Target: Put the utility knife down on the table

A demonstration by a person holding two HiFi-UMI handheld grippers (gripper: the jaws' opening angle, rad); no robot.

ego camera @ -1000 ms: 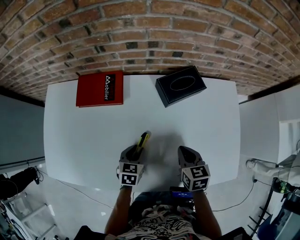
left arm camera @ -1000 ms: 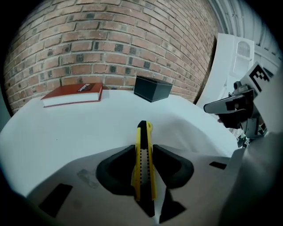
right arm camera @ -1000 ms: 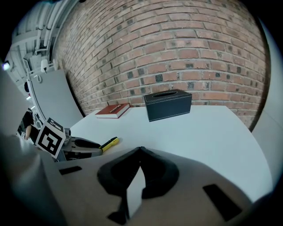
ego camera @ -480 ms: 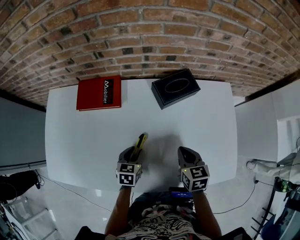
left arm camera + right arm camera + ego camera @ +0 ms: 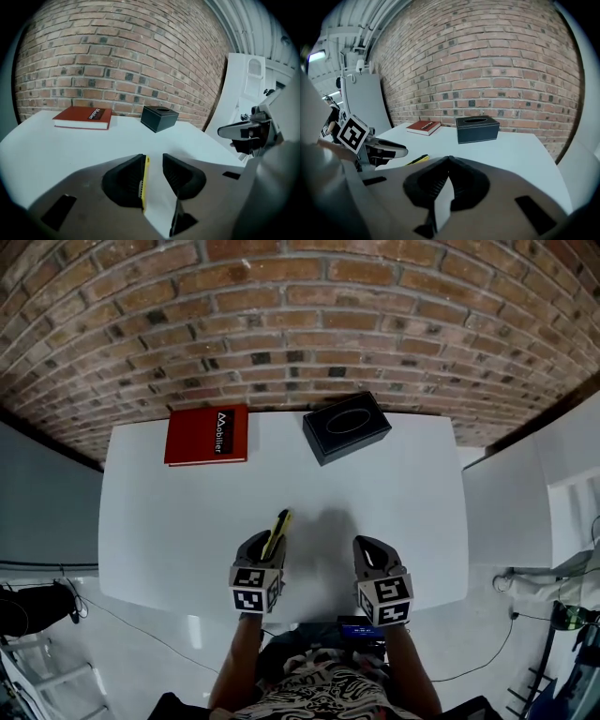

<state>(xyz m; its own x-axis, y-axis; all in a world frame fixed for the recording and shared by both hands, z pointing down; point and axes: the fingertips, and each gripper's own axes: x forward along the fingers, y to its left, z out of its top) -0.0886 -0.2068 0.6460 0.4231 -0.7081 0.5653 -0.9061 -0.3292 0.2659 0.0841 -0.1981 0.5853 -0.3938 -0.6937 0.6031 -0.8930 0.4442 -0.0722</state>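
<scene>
The yellow utility knife [image 5: 279,524] lies along the white table [image 5: 178,521] near its front edge, its tip pointing away from me. My left gripper [image 5: 266,542] is around its handle end. In the left gripper view the knife [image 5: 145,180] rests against the left jaw, and bare table shows between it and the right jaw; the left gripper [image 5: 153,161] is open. My right gripper [image 5: 370,547] hovers to the right of the knife, apart from it. Its jaws meet at the tips with nothing between them, so the right gripper [image 5: 449,161] is shut.
A red book [image 5: 207,436] lies at the table's back left. A black tissue box [image 5: 346,427] stands at the back middle, in front of the brick wall. From the right gripper view the left gripper [image 5: 389,151] and the knife [image 5: 417,160] show at the left.
The head view has shifted, so the table sits slightly lower and smaller in the picture. Both grippers and the knife keep about the same places on the table.
</scene>
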